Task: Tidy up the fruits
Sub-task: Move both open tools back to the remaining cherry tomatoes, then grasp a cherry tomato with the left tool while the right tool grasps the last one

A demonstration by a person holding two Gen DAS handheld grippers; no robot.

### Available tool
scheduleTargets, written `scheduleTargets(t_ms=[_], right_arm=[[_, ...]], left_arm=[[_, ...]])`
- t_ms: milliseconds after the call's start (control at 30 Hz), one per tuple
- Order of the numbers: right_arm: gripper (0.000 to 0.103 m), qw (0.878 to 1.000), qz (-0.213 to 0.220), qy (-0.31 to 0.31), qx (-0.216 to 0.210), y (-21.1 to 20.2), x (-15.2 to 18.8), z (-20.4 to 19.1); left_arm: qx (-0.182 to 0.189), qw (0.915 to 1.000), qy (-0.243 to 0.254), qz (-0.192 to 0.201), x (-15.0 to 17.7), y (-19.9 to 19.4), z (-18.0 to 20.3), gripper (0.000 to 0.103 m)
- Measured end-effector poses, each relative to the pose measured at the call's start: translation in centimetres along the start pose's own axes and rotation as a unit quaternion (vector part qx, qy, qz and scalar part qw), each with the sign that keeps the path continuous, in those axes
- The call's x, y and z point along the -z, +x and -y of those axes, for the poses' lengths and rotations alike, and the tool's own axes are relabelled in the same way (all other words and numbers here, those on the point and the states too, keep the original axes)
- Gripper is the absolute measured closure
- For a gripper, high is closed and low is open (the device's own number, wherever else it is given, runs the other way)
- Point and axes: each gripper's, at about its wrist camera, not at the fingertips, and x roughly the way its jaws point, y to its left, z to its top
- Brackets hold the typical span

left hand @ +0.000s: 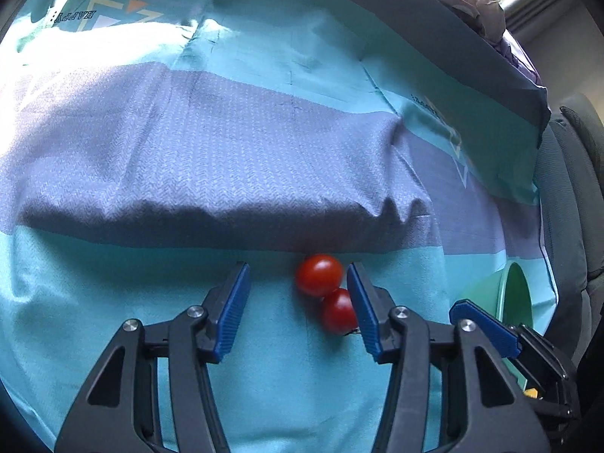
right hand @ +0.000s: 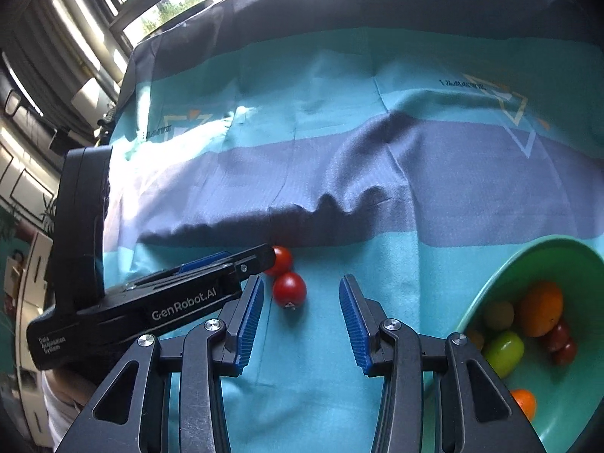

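Two red cherry tomatoes [right hand: 288, 290] touching on teal cloth, green bowl [right hand: 502, 283] nearby (orange, green, red fruits inside)

Bright daylight through windows [right hand: 151, 11] at upper left of the right wrist view, washing out a patch of cloth [left hand: 113, 45] at upper left of the left wrist view. Dark shadow under the fabric fold mid-frame. Strong fisheye bending, black vignette at corners. Slight softness toward edges.
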Motion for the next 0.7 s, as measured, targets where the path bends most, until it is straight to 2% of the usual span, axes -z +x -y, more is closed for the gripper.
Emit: scheduleTargets(t_ms=[33, 100, 267, 367, 533, 700], right_arm=[[0.058, 1.000, 0.000, -0.008, 0.004, -0.3, 0.3, -0.1], [0.058, 1.000, -0.004, -0.016, 0.005, -0.4, 0.6, 0.0], [0.058, 1.000, 0.000, -0.028, 0.009, -0.9, 0.8, -0.2], [0.058, 1.000, -0.004, -0.028, 0.009, -0.5, 0.8, -0.1], [0.058, 0.999, -0.008, -0.032, 0.007, 0.0, 0.7, -0.5], [0.058, 0.998, -0.010, -0.052, 0.023, 0.9, 0.6, -1.6]], left_arm=[[0.001, 1.0000, 0.000, 0.003, 0.0, 0.0, 0.2, 0.055], [-0.006, 0.9999, -0.005, 0.008, 0.0, 0.5, 0.4, 0.065], [0.015, 0.9996, -0.019, -0.010, 0.1, 1.6, 0.3, 0.067], [0.011, 0.9998, -0.018, -0.006, 0.0, 1.7, 0.1, 0.075], [0.002, 0.9998, -0.017, -0.006, 0.0, 1.6, -0.2, 0.075], [-0.039, 0.9991, -0.011, 0.011, 0.0, -0.1, -1.0, 0.074]])
